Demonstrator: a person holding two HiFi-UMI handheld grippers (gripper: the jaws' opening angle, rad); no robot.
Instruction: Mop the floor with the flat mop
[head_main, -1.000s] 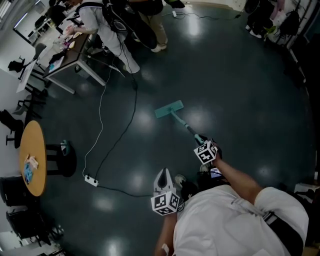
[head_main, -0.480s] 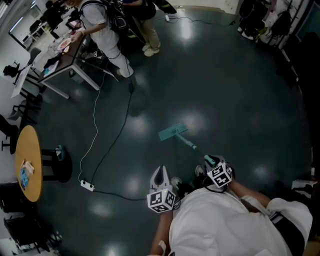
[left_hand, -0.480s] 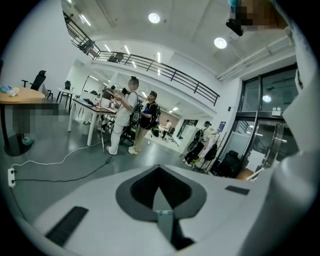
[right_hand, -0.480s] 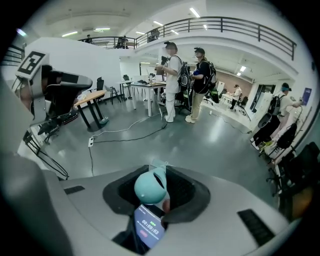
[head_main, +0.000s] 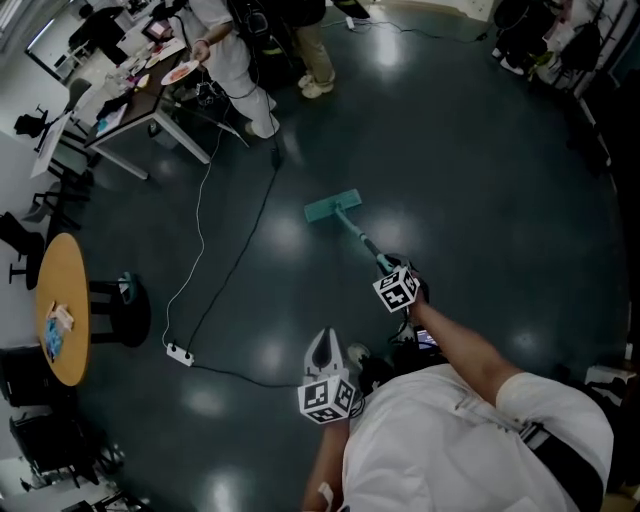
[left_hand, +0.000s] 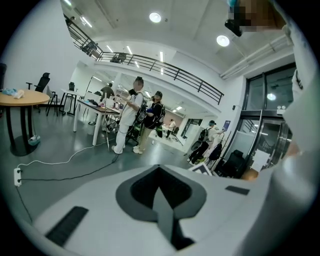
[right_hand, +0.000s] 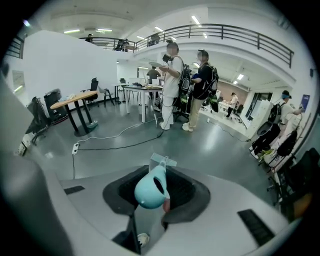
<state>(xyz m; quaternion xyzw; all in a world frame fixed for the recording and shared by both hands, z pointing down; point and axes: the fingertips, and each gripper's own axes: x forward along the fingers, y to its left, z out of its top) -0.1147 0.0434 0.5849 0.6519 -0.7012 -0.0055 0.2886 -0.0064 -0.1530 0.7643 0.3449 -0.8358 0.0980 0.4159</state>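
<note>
Off to the left stands a round wooden table (head_main: 68, 270) on a black base (head_main: 130, 320), with a few small things lying on top. A white power strip (head_main: 181, 355) lies near it, and a black cable (right_hand: 121, 147) trails off toward a cluttered desk (head_main: 150, 95) — a person in white (head_main: 240, 70) stands right beside that desk, another close behind.

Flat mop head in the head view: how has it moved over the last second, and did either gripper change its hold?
The flat mop head was drawn back toward the person, then pushed out again, ending about where it began. The right gripper followed the stroke, back then forward, and stays shut on the mop handle. The left gripper stayed shut and empty, close to the body.
</note>
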